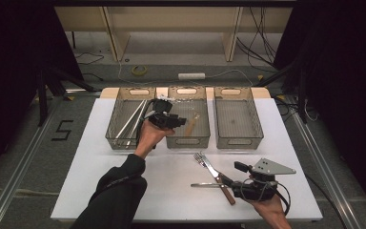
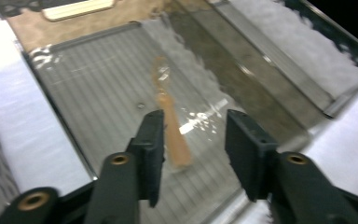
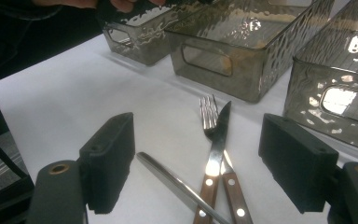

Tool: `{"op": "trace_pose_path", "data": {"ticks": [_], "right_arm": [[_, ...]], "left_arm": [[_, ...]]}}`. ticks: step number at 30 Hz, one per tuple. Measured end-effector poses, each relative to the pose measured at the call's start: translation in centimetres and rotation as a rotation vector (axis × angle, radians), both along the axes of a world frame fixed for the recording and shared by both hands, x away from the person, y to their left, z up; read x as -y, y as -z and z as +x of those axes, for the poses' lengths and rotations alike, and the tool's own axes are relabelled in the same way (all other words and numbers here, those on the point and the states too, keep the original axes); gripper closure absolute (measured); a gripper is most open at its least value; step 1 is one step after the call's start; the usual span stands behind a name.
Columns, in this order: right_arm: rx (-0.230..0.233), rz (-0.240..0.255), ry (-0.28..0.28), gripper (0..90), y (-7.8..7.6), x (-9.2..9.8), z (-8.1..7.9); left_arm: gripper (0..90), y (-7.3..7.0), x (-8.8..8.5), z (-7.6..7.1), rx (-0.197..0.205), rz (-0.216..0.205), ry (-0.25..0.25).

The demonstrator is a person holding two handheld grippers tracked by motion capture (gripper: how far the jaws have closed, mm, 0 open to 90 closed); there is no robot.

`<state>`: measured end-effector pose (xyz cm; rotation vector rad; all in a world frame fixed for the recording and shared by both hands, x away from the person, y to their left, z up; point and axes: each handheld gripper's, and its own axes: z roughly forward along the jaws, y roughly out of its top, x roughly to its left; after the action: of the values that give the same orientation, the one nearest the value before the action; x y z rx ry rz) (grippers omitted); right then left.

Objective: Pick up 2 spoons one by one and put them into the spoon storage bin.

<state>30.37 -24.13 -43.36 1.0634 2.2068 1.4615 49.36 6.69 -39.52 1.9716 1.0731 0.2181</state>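
Cutlery sorting looks like the work in hand, and the layout serves it. The white table (image 1: 105, 186) carries three clear bins in a row at its twelve o'clock edge: the left bin (image 1: 116, 125) holds long metal pieces, the middle bin (image 1: 189, 141) holds one wooden spoon (image 2: 170, 126), and the right bin (image 1: 255, 125) looks bare, so each kind seems to get its own tray.

The left gripper (image 1: 167, 119) hangs over the middle bin with jaws apart and nothing clamped; the spoon lies on the bin floor below them, most likely just let go.

At five o'clock on the table, the right gripper (image 3: 196, 163) waits with jaws wide and holding nothing, aimed at the loose pile: a fork (image 3: 208, 114), a wood-handled knife (image 3: 217, 140) crossing it, and a plain steel handle (image 3: 177, 184).
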Motion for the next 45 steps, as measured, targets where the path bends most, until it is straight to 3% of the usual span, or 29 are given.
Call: {"op": "trace_pose_path", "data": {"ticks": [5, 10, 13, 16, 21, 30, 45], "right_arm": [[0.005, 0.009, 0.017, 27.9, -0.2, 0.4, 0.0], [0.005, 0.01, 0.039, 27.9, -0.2, 0.9, 0.1], [0.001, 0.001, 0.035, 28.0, -0.2, 0.7, 0.1], [0.006, 0.003, 0.031, 27.9, -0.2, 0.6, 0.1], [0.006, 0.006, 0.032, 28.0, -0.2, 0.8, 0.0], [0.003, -0.005, 0.027, 27.9, -0.1, 0.7, 0.1], [0.004, 0.003, 0.03, 28.0, -0.1, 0.8, 0.1]], "left_arm": [[42.3, -0.6, -0.5, -2.6, 0.032, -0.046, 0.074], [36.2, 0.0, -0.3, -5.3, 0.064, -0.032, 0.169], [33.9, 0.3, 0.3, -6.3, 0.063, 0.018, 0.227], [33.4, 0.7, 0.7, -7.1, 0.073, 0.023, 0.268], [32.2, 1.4, 1.0, -7.9, 0.081, 0.053, 0.296], [29.4, 1.6, 1.1, -9.6, 0.1, 0.043, 0.341], [27.6, 2.6, 3.7, -12.0, 0.119, 0.133, 0.459]]}}
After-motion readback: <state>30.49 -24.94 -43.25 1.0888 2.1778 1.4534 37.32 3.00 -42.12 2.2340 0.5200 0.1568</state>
